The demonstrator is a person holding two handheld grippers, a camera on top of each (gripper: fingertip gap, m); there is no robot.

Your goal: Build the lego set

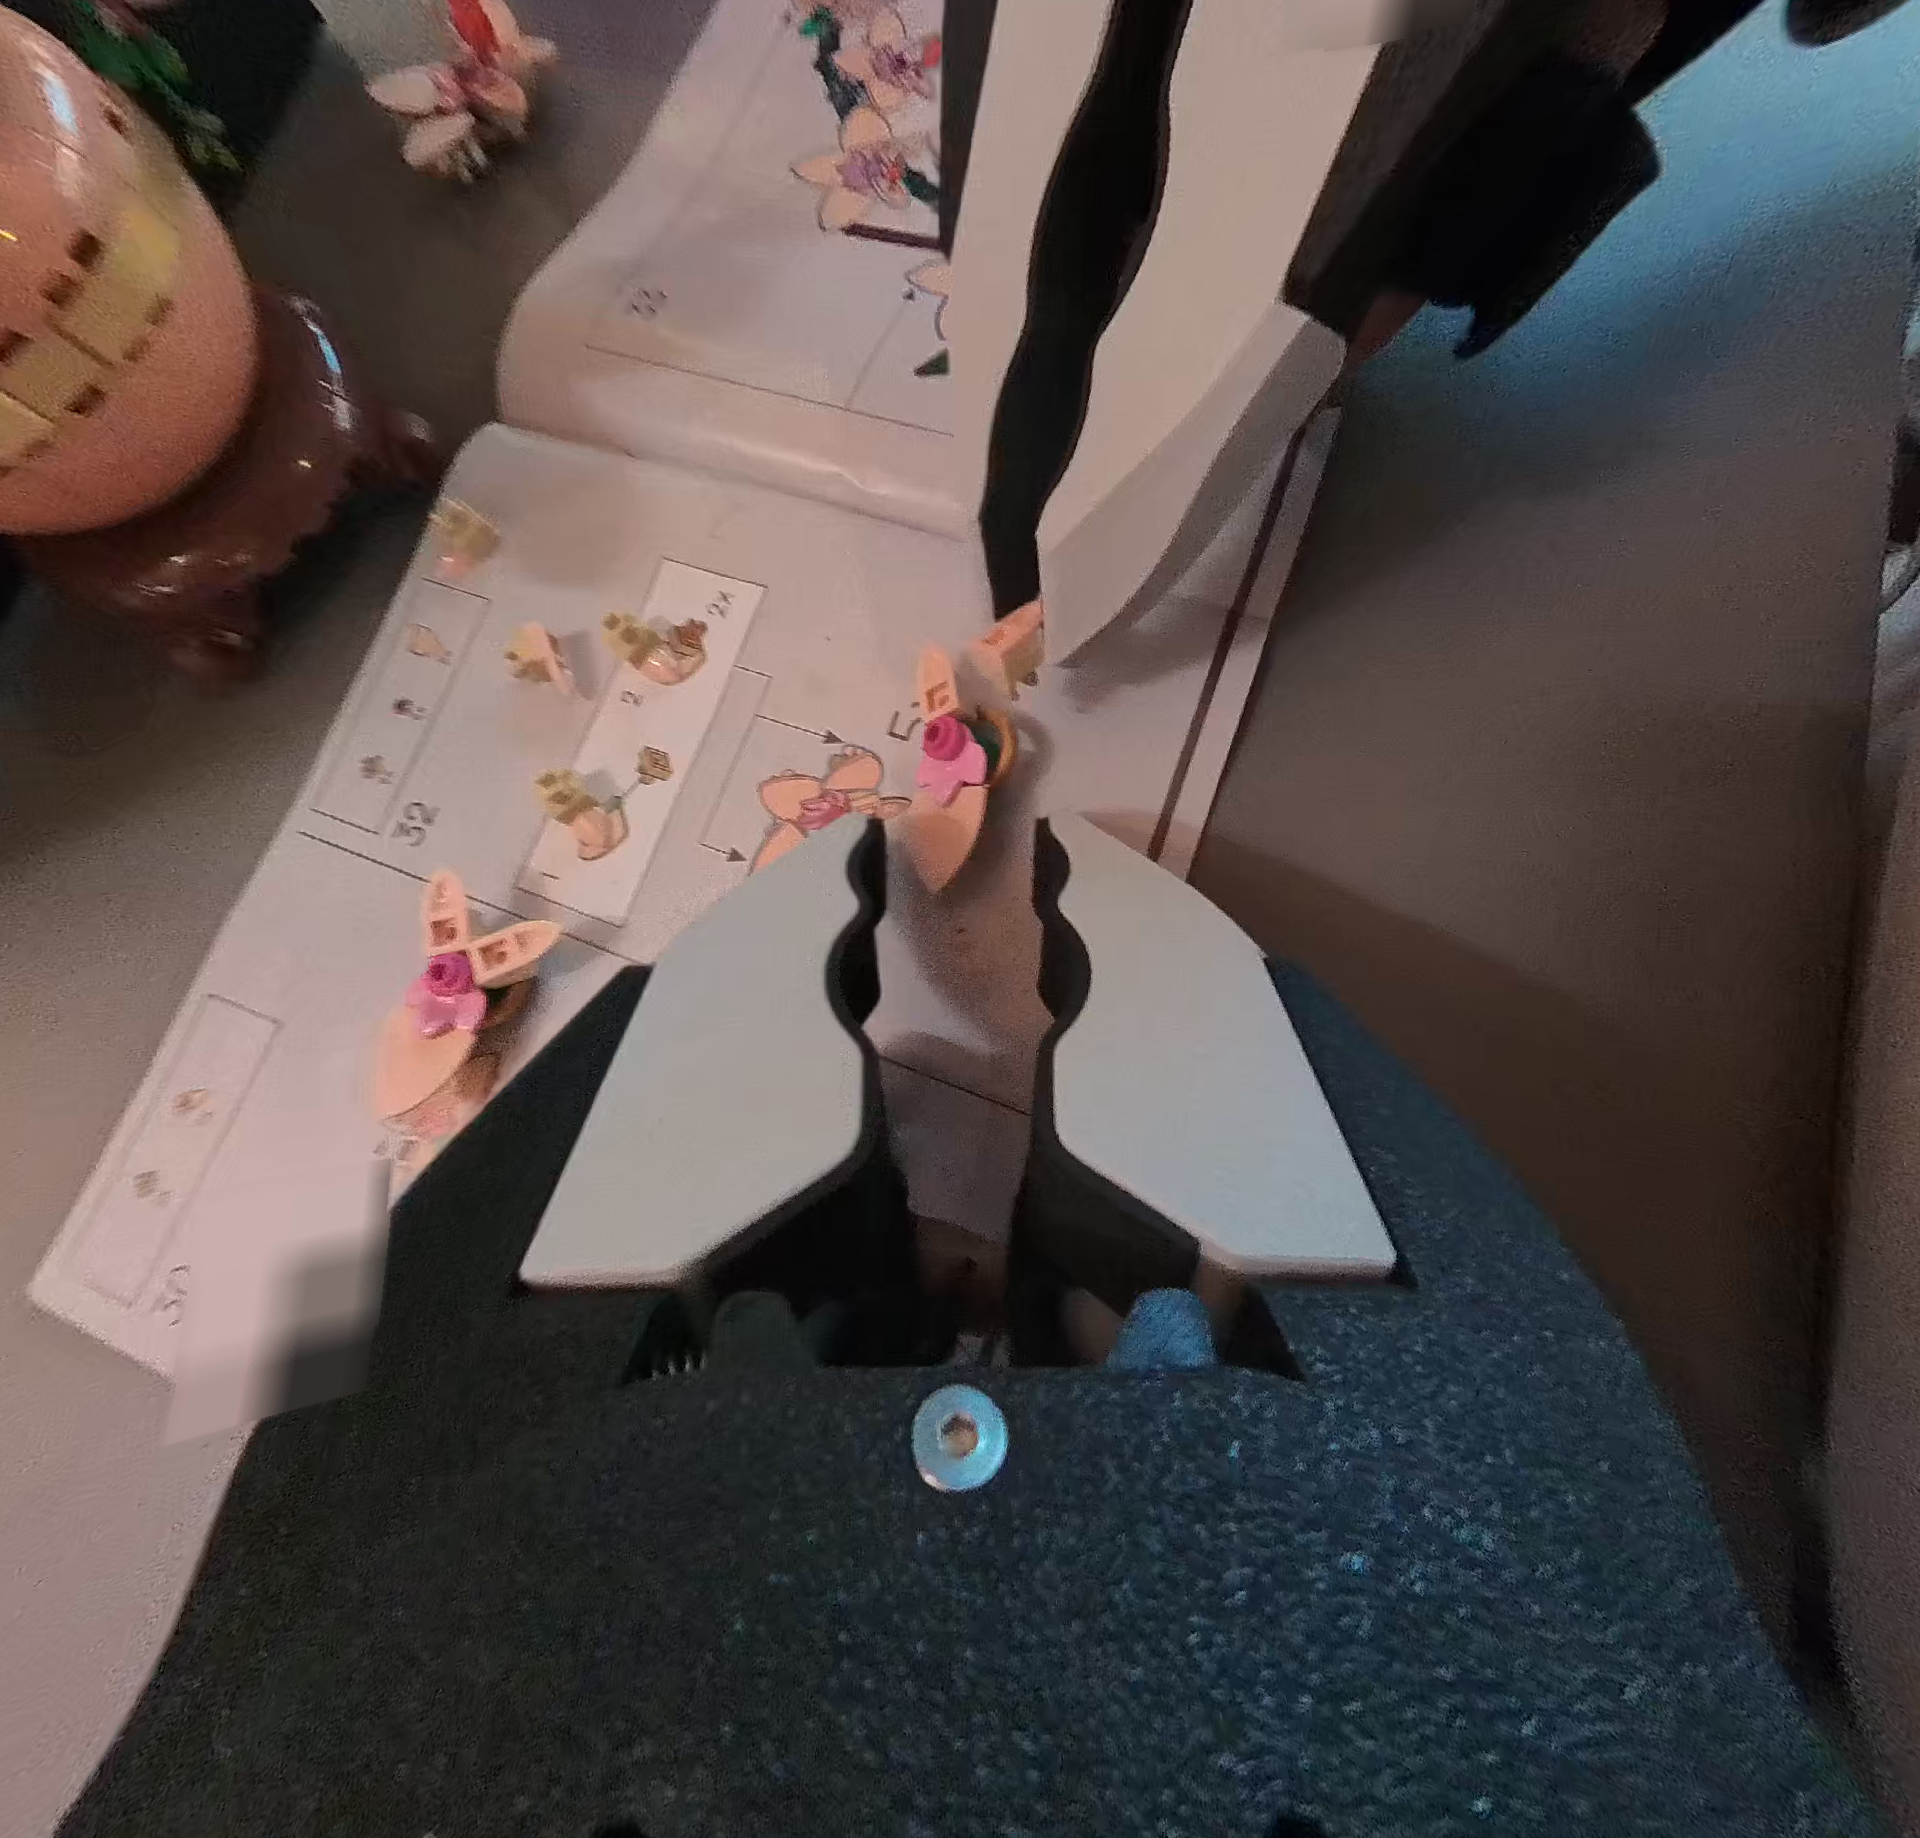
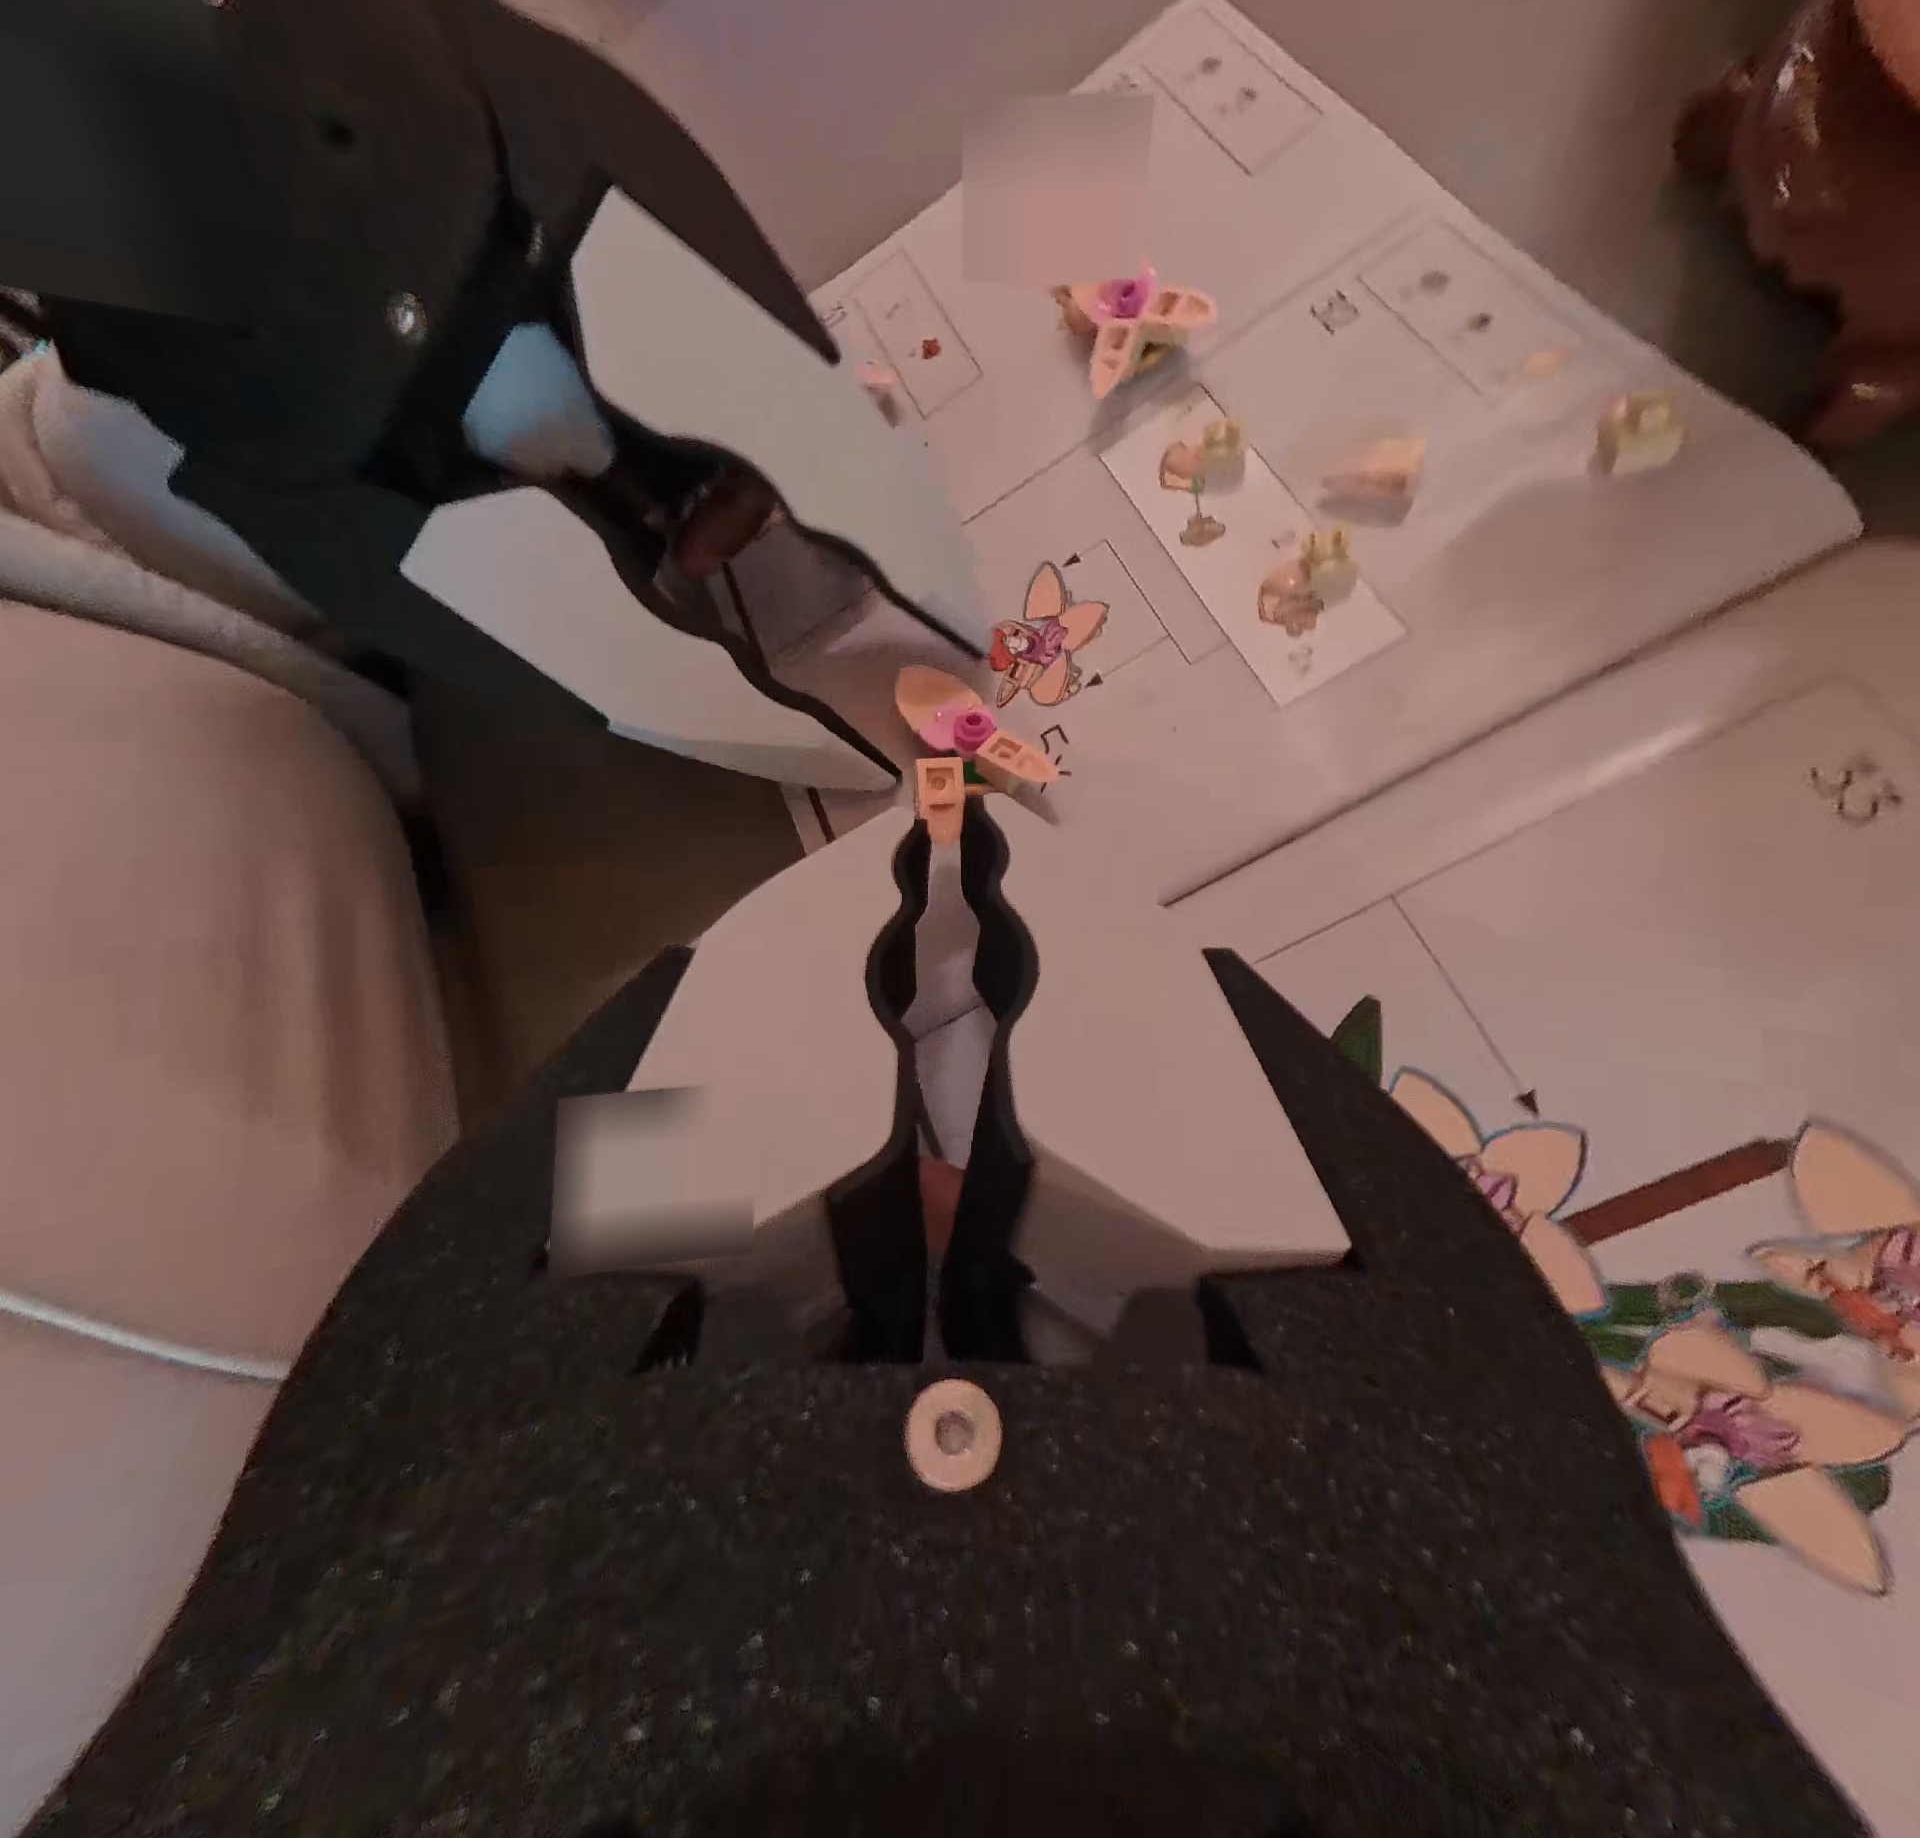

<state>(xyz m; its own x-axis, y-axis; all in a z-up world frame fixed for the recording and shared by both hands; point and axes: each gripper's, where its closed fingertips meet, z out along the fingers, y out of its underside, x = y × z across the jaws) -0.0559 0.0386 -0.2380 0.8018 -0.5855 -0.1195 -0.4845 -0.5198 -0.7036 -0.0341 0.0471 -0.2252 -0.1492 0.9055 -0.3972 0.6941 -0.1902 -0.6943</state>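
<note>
A small lego flower [image 1: 951,765] with tan petals and a pink centre sits on the open instruction booklet [image 1: 312,1113]. My left gripper [image 1: 961,832] has its jaws apart on either side of the flower's lower petal; I cannot see them pressing it. My right gripper [image 2: 948,832] is shut on a small tan petal piece [image 2: 940,791] and holds it against the flower [image 2: 971,728]. In the left wrist view the right gripper [image 1: 1013,625] comes down from above with that piece [image 1: 1008,650]. The left gripper [image 2: 935,713] shows at upper left in the right wrist view.
A second flower [image 1: 457,999] lies on the booklet to the left, also in the right wrist view [image 2: 1132,318]. Loose tan pieces [image 1: 540,656] lie nearby. A pink egg-shaped pot on a brown base [image 1: 104,334] stands far left. Beige fabric [image 2: 208,853] lies beside the booklet. Left and right tips are no more than a few centimetres apart.
</note>
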